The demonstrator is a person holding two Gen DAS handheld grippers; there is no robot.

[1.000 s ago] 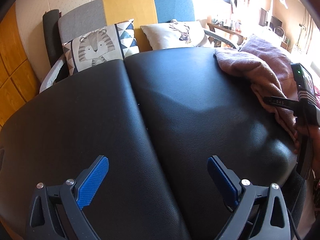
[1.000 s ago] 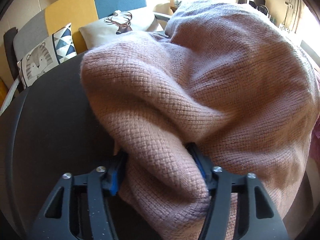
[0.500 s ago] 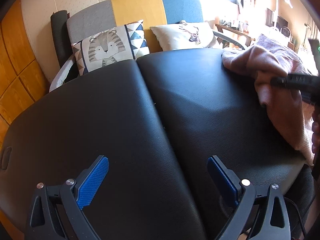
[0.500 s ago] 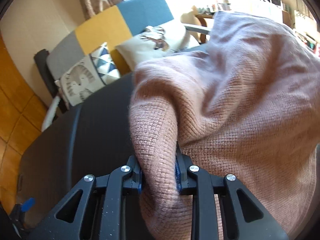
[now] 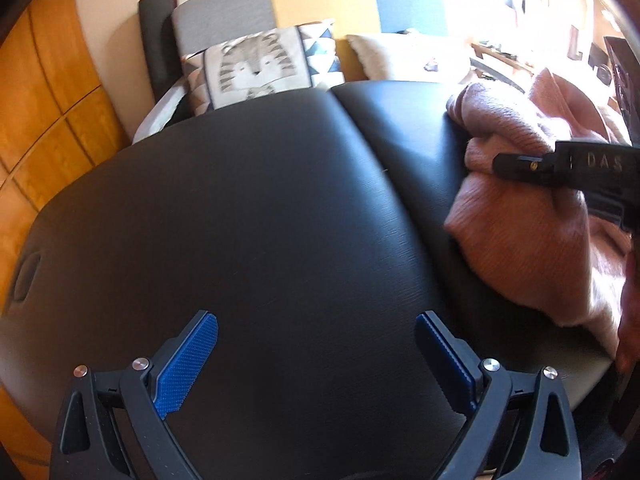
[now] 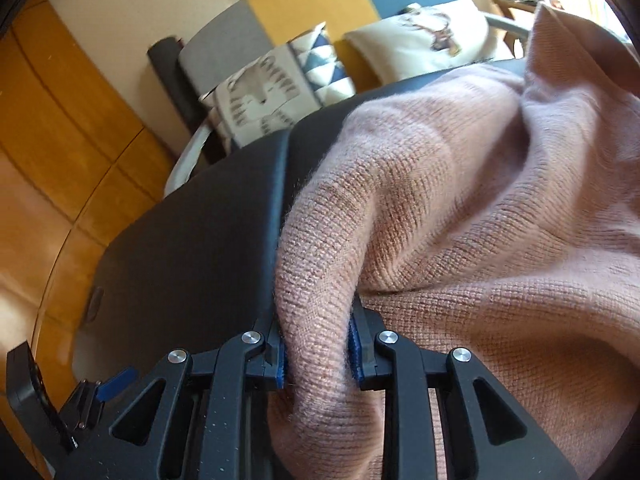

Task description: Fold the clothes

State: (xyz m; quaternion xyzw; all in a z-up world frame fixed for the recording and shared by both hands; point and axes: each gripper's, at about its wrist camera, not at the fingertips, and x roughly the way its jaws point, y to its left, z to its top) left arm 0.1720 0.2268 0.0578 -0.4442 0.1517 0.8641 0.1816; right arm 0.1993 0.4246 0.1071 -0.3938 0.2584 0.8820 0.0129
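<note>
A pink knitted sweater (image 6: 472, 216) fills the right half of the right wrist view, bunched and draped over the black padded table (image 6: 192, 248). My right gripper (image 6: 316, 344) is shut on a thick fold of it, blue pads pressing from both sides. In the left wrist view the sweater (image 5: 528, 232) lies at the table's right edge with the right gripper's black body (image 5: 568, 164) across it. My left gripper (image 5: 316, 344) hovers open over the bare black table (image 5: 260, 220), nothing between its blue pads (image 5: 188, 356). The left gripper (image 6: 80, 400) shows at the right wrist view's lower left.
Behind the table stands a grey, yellow and blue sofa (image 5: 320, 0) with a tiger cushion (image 5: 256, 68) and a deer cushion (image 6: 424, 36). Orange wooden panels (image 5: 44, 120) line the left wall. A seam (image 5: 384, 168) splits the table pad. A hand (image 5: 630, 320) is at the right edge.
The right gripper's jaws closed on the sweater fold, then pulled it leftward across the table. The left gripper shifted right toward the sweater and stayed open.
</note>
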